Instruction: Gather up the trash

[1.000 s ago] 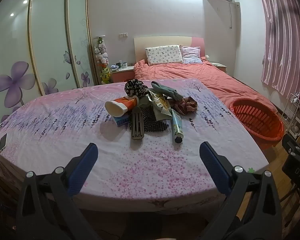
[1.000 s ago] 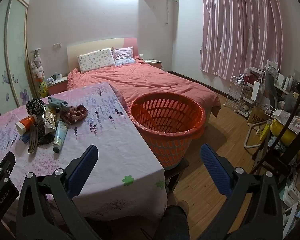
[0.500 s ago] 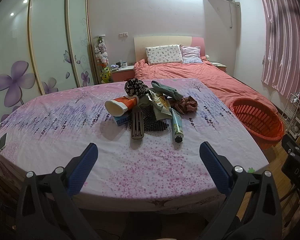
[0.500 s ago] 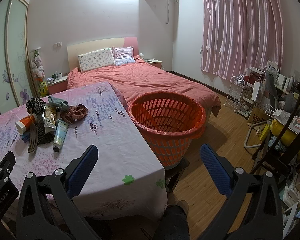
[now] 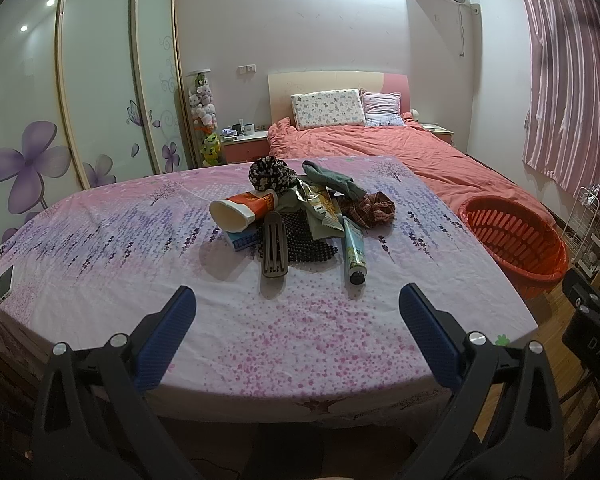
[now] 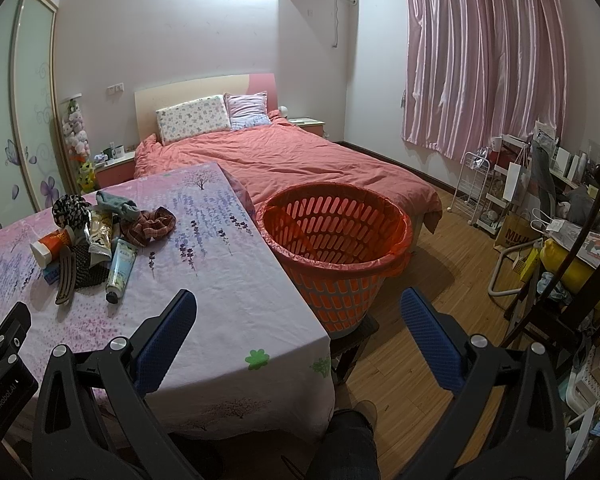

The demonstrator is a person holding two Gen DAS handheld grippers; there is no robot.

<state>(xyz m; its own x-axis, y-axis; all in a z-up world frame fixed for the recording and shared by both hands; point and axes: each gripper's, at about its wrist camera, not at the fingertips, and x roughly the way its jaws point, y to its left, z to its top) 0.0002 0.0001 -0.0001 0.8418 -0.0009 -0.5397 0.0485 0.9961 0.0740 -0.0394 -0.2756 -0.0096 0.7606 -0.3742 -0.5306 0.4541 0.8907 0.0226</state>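
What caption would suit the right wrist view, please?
Open right gripper hovers between the cluttered table and an orange basket.

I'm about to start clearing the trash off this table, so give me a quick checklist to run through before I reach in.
1. Left gripper open and empty: ok.
2. Right gripper open and empty: ok.
3. Orange basket beside the table's right edge, lined with a bag, nothing seen inside: ok.
4. Pile in front of the left gripper, nothing between: ok. The tube and hair clip lie nearest.
5. Trash separate from keepers: not ok. The snack wrapper is tangled with the plaid scrunchie and green sock.
6. Phone at the table's left edge, away from the pile: ok.
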